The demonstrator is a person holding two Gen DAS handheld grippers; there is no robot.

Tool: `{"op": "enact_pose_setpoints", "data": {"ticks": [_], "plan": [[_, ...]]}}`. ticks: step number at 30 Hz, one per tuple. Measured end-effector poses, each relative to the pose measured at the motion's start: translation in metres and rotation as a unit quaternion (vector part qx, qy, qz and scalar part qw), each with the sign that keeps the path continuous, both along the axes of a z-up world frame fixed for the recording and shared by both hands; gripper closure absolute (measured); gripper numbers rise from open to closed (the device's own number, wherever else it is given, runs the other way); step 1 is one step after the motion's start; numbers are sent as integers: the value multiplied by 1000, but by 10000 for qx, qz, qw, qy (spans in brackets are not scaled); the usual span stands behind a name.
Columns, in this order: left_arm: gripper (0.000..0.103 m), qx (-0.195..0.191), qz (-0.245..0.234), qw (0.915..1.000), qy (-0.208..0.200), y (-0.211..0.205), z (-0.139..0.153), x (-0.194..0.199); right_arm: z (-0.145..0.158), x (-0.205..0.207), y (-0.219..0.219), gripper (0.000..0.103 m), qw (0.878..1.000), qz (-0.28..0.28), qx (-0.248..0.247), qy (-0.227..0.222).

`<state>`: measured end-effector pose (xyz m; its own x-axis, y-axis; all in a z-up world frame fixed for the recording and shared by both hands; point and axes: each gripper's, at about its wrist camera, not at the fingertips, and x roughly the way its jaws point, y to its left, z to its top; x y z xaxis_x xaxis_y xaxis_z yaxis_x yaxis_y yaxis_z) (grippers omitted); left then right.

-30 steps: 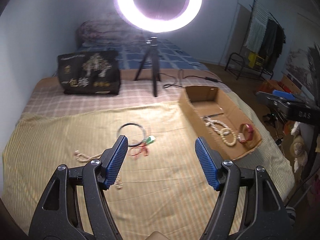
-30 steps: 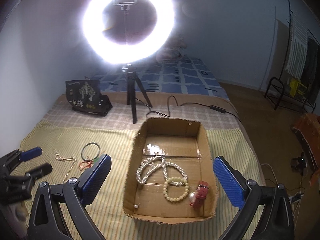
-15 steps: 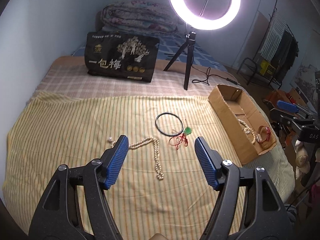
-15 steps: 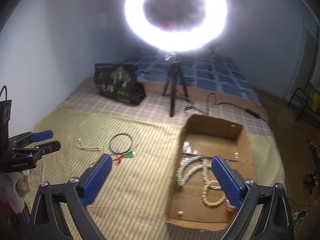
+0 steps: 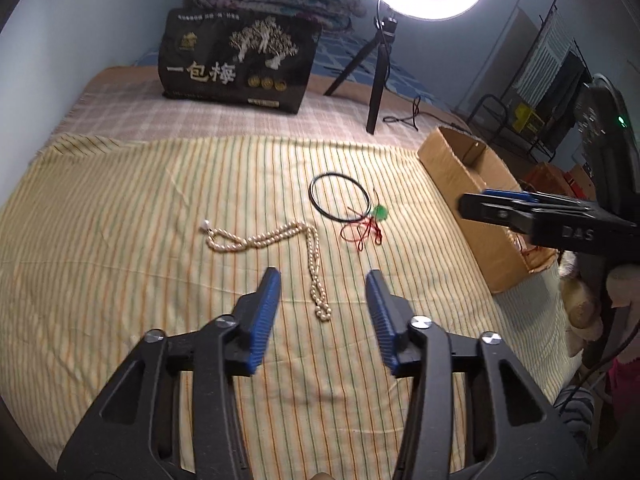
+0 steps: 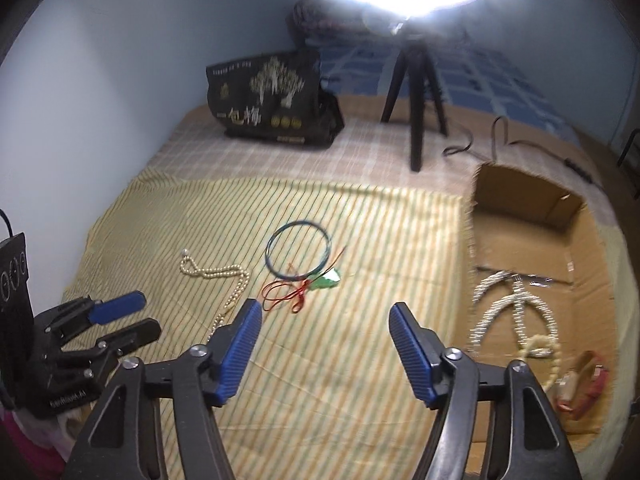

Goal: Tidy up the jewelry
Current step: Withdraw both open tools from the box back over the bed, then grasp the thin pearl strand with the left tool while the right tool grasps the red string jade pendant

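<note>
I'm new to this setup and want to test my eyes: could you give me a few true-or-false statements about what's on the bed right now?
1. The pearl necklace lies on the striped cloth. True.
2. The left gripper is clamped on the pearls. False: it is open and holds nothing.
3. The dark hoop sits inside the cardboard box. False: it lies on the cloth beside the box.
4. The right gripper is open and empty. True.
5. A red cord lies next to the hoop. True.

We read large white characters "一包梅" on the black bag point(image 5: 236, 56) standing on the bed, small lines of print above them too fine for us to make out, "DAS" on the right gripper point(image 5: 500, 204) body, "GenRobot.AI" faintly on the left gripper point(image 6: 120, 316) body
</note>
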<state>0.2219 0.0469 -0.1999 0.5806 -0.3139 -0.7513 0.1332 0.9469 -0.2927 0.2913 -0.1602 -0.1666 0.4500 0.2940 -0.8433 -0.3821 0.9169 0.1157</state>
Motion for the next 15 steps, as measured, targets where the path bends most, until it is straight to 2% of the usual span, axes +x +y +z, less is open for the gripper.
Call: {"op": "enact_pose_setpoints", "data": {"ticks": [2, 4, 10, 14, 15], "plan": [[61, 16, -28, 10000, 29, -1, -4, 3, -10, 4, 7, 40, 9999, 1, -92, 90], [61, -2, -41, 10000, 73, 0, -9, 7, -20, 9, 12, 48, 9997, -7, -120, 218], [61, 29, -153, 9996, 237, -3, -26, 16, -48, 22, 23, 59, 9984, -13, -153, 548], [61, 7, -180, 9994, 304, -6, -36, 23, -59, 29, 29, 60, 9977, -1, -200, 644], [65, -5, -186, 9993, 314, -6, -38, 24, -61, 31, 30, 62, 9975, -5, -181, 680]]}}
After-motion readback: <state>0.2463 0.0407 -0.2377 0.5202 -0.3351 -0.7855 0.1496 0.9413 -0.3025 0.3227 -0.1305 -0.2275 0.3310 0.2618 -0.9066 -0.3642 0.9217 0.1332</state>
